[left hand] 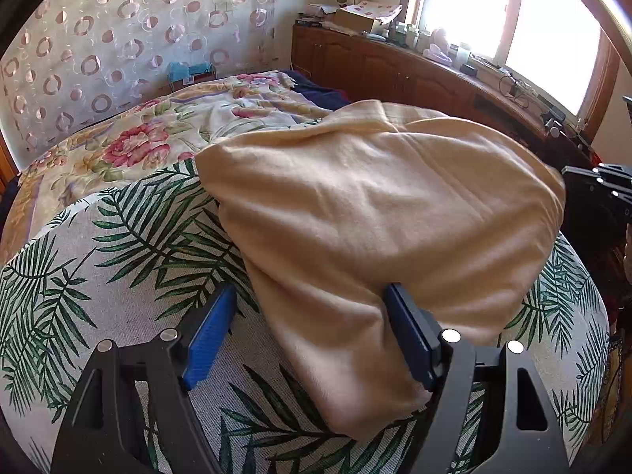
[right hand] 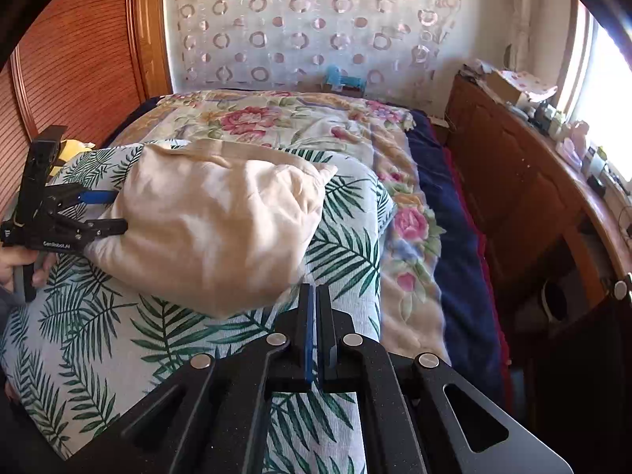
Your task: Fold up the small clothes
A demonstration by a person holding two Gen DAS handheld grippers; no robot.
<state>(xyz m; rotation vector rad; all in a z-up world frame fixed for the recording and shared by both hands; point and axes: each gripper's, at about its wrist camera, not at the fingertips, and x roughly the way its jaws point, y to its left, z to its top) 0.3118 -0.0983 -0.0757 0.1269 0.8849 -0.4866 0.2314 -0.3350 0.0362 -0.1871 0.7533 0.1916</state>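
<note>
While the pale cream, soft knit garment [right hand: 213,221] sits bunched on the palm-leaf print cushion [right hand: 118,339], the left gripper [left hand: 312,331] has its 2 blue-padded fingers spread wide around one edge, not pinching. The right gripper [right hand: 316,304] is clamped shut on nothing, just beside the cloth. Roughly doubled over, but lumpy; smoothing and another fold look outstanding.

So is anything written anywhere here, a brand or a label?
"GenRobot.AI": white print on the black body of the left claw, in the right wrist view.
A small white label on that claw's rear end: too small to read.
Boxes and bottles on the cabinet: too blurred.
</note>
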